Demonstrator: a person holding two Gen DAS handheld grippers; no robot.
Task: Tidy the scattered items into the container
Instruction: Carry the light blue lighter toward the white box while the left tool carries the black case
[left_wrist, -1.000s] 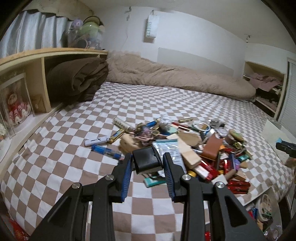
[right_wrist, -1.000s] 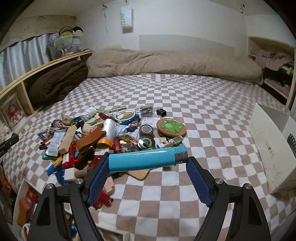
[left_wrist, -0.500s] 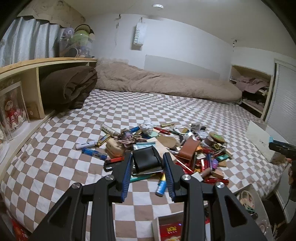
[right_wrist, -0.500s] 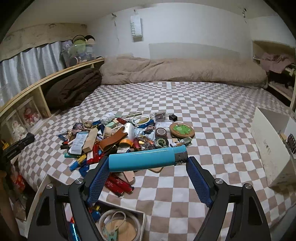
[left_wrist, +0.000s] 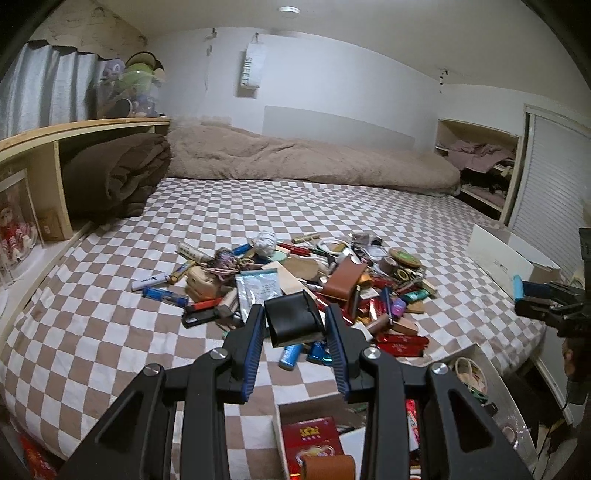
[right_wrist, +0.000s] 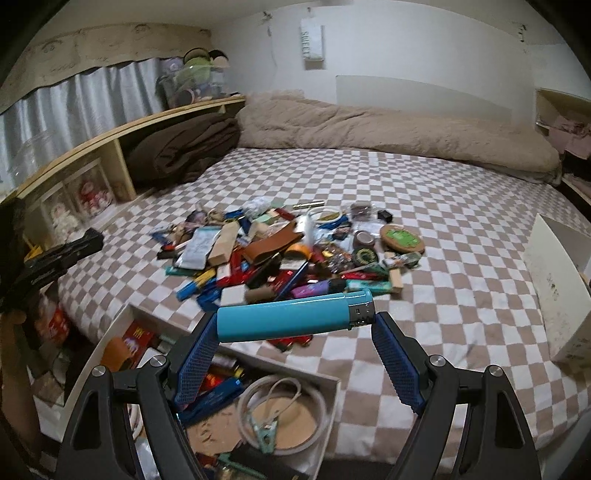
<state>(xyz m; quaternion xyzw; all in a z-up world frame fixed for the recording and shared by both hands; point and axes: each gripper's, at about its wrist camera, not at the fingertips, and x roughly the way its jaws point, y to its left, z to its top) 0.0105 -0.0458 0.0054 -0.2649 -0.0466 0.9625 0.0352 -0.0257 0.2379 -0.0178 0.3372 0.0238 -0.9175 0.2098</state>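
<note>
1. Two grippers are each carrying one item above the near edge of the bed. The left gripper (left_wrist: 295, 328) is clamping a black folded wallet (left_wrist: 293, 321) between its blue pads, jaws drawn in narrow and pressing both sides.
2. The right gripper (right_wrist: 295, 332) is holding a turquoise lighter (right_wrist: 291, 319) lengthwise across its wide-spread jaws; the left pad is pressing the lighter's base, and the metal head is sitting against the right fingertip.
3. Directly below both grippers, the white container (right_wrist: 334, 391) is sitting off the bed's near edge. It is already holding a red packet (left_wrist: 312, 439), a brown leather piece (left_wrist: 327, 467), a round cork disc with a coiled white cable (right_wrist: 284, 413) and a teal clip (right_wrist: 266, 432).
4. Just beyond the container, the pile of scattered items (left_wrist: 306, 280) is lying on the checkered bedspread (right_wrist: 461, 229): a brown leather case (left_wrist: 345, 277), a silver pouch (left_wrist: 258, 284), a green-topped coaster (right_wrist: 402, 238), a blue lighter (left_wrist: 164, 295) and a white marker (left_wrist: 153, 281) out at the pile's left edge.
5. To the right of the pile, a white cardboard box (right_wrist: 557, 280) is standing open on the bedspread.
6. Further back, a beige duvet (left_wrist: 306, 162) is lying along the wall, and a rolled brown blanket (left_wrist: 114, 173) is resting in the wooden shelf (left_wrist: 55, 147) at the left.
</note>
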